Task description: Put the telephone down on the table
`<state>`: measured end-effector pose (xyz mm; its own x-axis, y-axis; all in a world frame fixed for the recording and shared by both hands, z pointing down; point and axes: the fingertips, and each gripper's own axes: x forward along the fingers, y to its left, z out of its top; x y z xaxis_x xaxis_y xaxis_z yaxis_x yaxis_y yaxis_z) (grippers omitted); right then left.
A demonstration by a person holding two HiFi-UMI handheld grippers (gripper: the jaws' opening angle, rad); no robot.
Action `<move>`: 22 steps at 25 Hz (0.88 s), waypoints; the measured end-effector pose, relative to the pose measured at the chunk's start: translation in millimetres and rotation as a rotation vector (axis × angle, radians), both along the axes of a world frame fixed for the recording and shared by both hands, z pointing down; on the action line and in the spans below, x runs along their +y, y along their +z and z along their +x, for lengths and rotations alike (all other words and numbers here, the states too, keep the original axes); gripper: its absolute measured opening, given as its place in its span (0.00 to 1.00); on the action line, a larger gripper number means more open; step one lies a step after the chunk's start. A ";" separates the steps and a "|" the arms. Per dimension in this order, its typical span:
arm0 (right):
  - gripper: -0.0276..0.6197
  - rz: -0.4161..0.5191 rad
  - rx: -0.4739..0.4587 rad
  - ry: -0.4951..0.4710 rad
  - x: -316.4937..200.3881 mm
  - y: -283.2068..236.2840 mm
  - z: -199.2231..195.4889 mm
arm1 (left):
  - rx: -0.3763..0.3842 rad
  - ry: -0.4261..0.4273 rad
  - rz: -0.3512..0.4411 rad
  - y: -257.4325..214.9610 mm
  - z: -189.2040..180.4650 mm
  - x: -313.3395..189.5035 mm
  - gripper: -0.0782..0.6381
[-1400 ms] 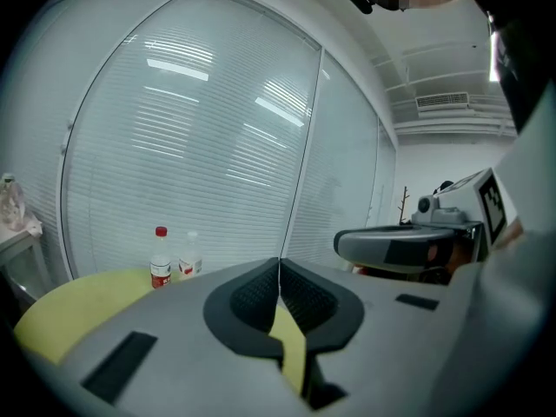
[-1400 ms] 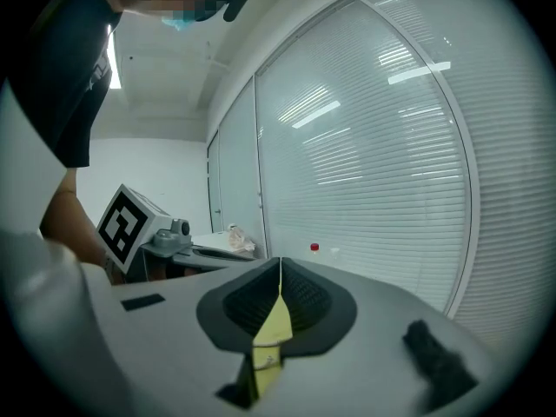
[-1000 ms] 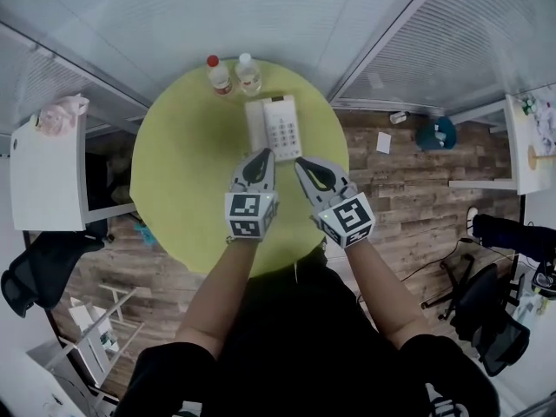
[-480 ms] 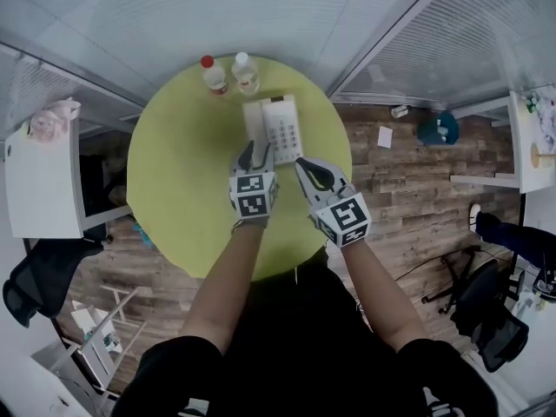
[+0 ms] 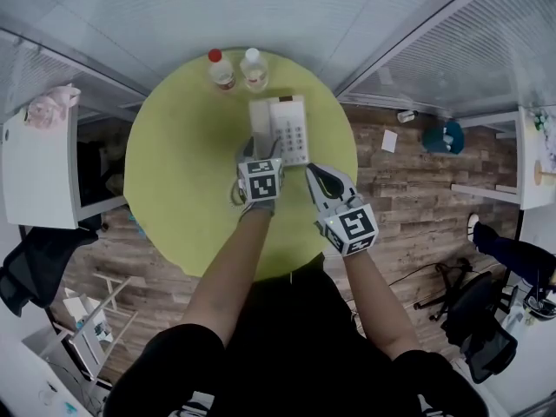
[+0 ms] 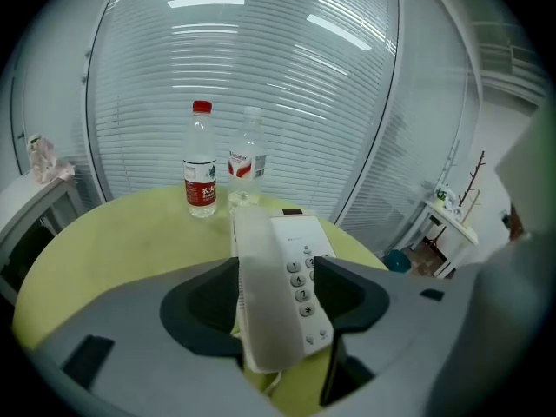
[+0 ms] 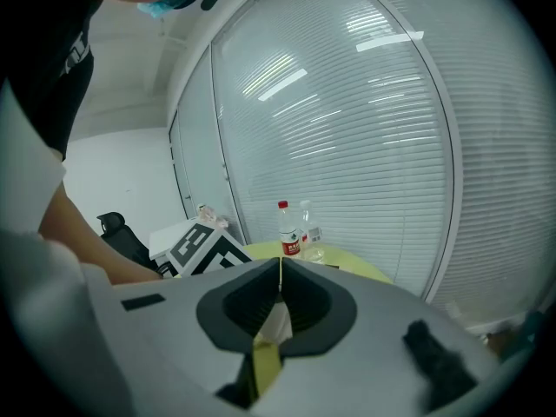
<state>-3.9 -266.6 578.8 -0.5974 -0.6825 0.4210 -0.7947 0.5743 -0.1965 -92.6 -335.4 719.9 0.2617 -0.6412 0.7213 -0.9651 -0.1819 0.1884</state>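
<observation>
A white telephone (image 5: 289,129) lies on the round yellow-green table (image 5: 178,168), its handset (image 5: 261,122) resting along the left side of the base. My left gripper (image 5: 260,148) is at the phone's near end. In the left gripper view its jaws are opening and stand on either side of the handset (image 6: 268,298) and the keypad (image 6: 304,276) without pressing on them. My right gripper (image 5: 315,173) hovers to the right of the phone's near corner, and its jaws are shut with nothing in them (image 7: 280,272).
Two water bottles stand at the table's far edge, one with a red cap (image 5: 221,69) and one clear (image 5: 253,68). A white side table (image 5: 39,168) is on the left. Wooden floor, chairs and glass walls with blinds surround the table.
My left gripper has moved forward from the near side of the table to the phone's near end, and its jaws have gone from shut to wide apart. The right gripper has hardly moved.
</observation>
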 end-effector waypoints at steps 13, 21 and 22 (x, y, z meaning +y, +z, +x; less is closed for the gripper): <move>0.07 -0.030 0.003 0.032 14.1 9.1 19.2 | -0.086 -0.081 -0.038 37.4 -6.1 -12.6 0.48; 0.07 -0.030 0.024 0.033 21.6 6.9 27.3 | -0.088 -0.093 -0.060 48.4 -6.2 -15.4 0.45; 0.07 -0.029 0.027 0.035 22.8 6.2 28.9 | -0.083 -0.097 -0.060 48.0 -5.8 -15.0 0.44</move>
